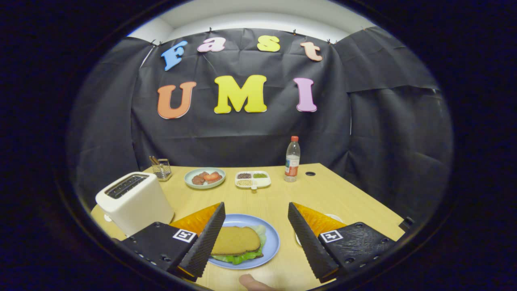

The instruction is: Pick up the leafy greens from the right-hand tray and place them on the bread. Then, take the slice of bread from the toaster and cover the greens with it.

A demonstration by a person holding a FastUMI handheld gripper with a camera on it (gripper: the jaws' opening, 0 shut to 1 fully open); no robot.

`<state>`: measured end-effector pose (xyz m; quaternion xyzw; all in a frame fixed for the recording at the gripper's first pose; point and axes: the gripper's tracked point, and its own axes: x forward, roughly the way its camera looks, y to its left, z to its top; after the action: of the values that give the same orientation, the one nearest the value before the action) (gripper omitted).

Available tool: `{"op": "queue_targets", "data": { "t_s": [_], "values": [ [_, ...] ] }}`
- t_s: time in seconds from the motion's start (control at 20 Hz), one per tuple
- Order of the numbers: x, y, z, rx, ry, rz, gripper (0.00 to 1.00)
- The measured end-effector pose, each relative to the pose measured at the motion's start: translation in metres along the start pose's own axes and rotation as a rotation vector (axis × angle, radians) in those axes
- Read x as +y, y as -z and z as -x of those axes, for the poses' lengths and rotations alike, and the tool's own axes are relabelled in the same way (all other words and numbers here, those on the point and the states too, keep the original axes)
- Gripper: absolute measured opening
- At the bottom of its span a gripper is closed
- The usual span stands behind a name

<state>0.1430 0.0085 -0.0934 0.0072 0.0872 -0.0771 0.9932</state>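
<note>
We held the gripper with its fingers wide apart and empty above the blue plate. Between them, on that plate, bread covered the greens; the toaster stood beyond the left finger.

So the wooden table has a blue plate near the front edge and a white toaster at the left edge. Along the back edge sit a little glass holder, a green plate, a white divided tray and a water bottle. The gripper hangs over the blue plate, fingers spread wide.
</note>
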Motion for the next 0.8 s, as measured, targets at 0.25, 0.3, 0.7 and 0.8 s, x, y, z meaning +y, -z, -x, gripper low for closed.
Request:
{"op": "queue_targets", "data": {
  "t_s": [0.25, 0.3, 0.7, 0.8],
  "values": [
    [0.006, -0.060, 0.064, -0.143, -0.037, -0.003, 0.95],
    [0.001, -0.070, 0.075, -0.167, -0.025, 0.010, 0.95],
    [-0.009, -0.112, 0.150, -0.322, -0.008, 0.061, 0.95],
    [-0.012, -0.108, 0.149, -0.301, -0.018, 0.052, 0.95]
  ]
}}
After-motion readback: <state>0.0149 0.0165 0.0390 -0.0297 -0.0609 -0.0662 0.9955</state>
